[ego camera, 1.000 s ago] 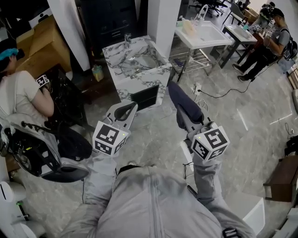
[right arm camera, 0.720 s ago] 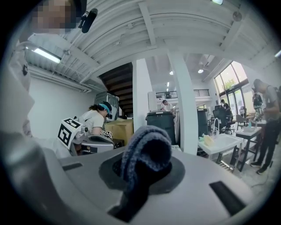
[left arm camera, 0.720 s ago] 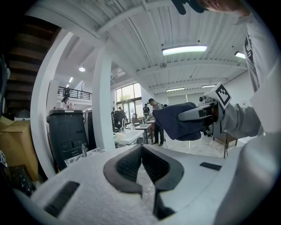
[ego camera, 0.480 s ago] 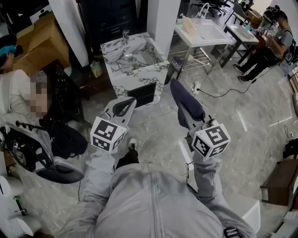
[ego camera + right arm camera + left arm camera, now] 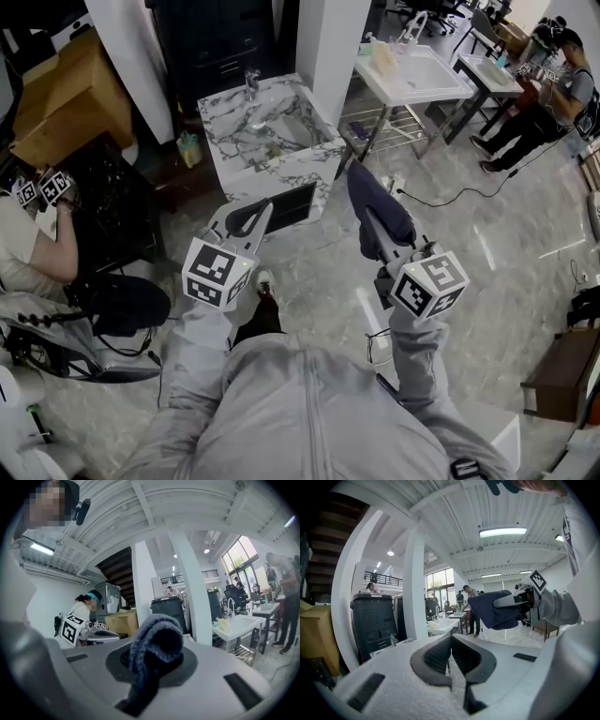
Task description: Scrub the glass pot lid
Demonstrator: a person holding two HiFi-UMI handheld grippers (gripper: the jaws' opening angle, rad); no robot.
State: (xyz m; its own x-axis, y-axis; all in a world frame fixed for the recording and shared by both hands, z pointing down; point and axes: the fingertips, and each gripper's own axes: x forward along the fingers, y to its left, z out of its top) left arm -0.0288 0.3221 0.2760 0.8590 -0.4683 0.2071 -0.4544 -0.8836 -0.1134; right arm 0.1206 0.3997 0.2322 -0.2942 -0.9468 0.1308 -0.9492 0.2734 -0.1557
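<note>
Tongs first: my left tongs (image 5: pixel 451 640) are clenched on nothing, pad tips touching, while my right tongs (image 5: pixel 149 667) are clamped on one dark blue cloth (image 5: pixel 375 202) that bulges up over their tips. Both hang in the air above the grey floor (image 5: pixel 487 234), each with one marker cube, left (image 5: pixel 217 272) and right (image 5: pixel 427 286). The cubes bear black-and-white square codes only, and no other print is big enough for me to read. I cannot find the glass pot lid in any view. Against a second ago, the marbled sink desk (image 5: pixel 281 173) ahead of the tongs has barely shifted, one shoe tip (image 5: pixel 265 281) now shows between the two cubes, and the one seated person (image 5: pixel 33 248) has slid toward the left edge. I count two sinks, the marbled one and a white one (image 5: pixel 417 70) behind it, one cardboard box (image 5: pixel 66 98), and one standing person (image 5: pixel 558 89) far right.
</note>
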